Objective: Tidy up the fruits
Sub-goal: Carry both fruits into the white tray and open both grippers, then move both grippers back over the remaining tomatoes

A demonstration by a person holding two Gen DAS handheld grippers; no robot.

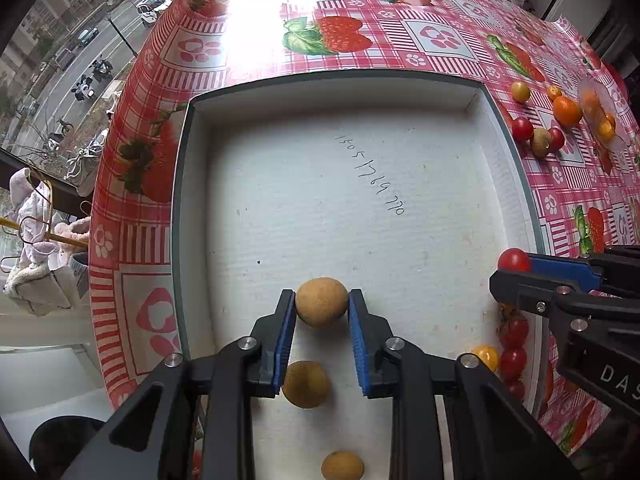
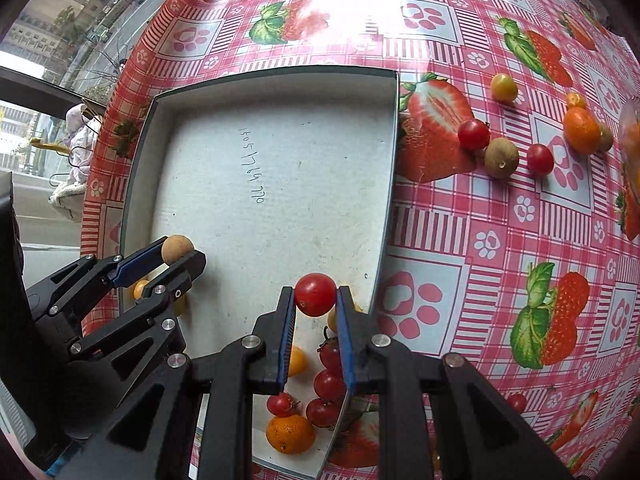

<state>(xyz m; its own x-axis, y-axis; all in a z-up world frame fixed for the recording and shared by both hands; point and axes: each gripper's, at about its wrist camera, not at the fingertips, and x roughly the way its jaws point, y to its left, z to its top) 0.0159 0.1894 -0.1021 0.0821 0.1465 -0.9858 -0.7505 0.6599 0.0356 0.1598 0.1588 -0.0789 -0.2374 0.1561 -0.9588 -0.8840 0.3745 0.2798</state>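
My left gripper (image 1: 322, 306) is shut on a tan longan (image 1: 321, 301) and holds it over the white box (image 1: 384, 92); it also shows in the right wrist view (image 2: 178, 254) with the longan (image 2: 177, 247). My right gripper (image 2: 316, 300) is shut on a red cherry tomato (image 2: 315, 294) above the box's near right corner; it shows in the left wrist view (image 1: 516, 266) too. Two more longans (image 1: 306, 384) lie in the box below the left gripper. Red cherry tomatoes (image 2: 329, 384) and a small orange (image 2: 290, 434) lie in the box under the right gripper.
Loose fruit lies on the strawberry tablecloth (image 2: 500, 240) right of the box: a yellow tomato (image 2: 504, 88), two red tomatoes (image 2: 473, 134), a longan (image 2: 501, 158) and an orange (image 2: 582, 130). The table edge runs along the left, with a window and street beyond.
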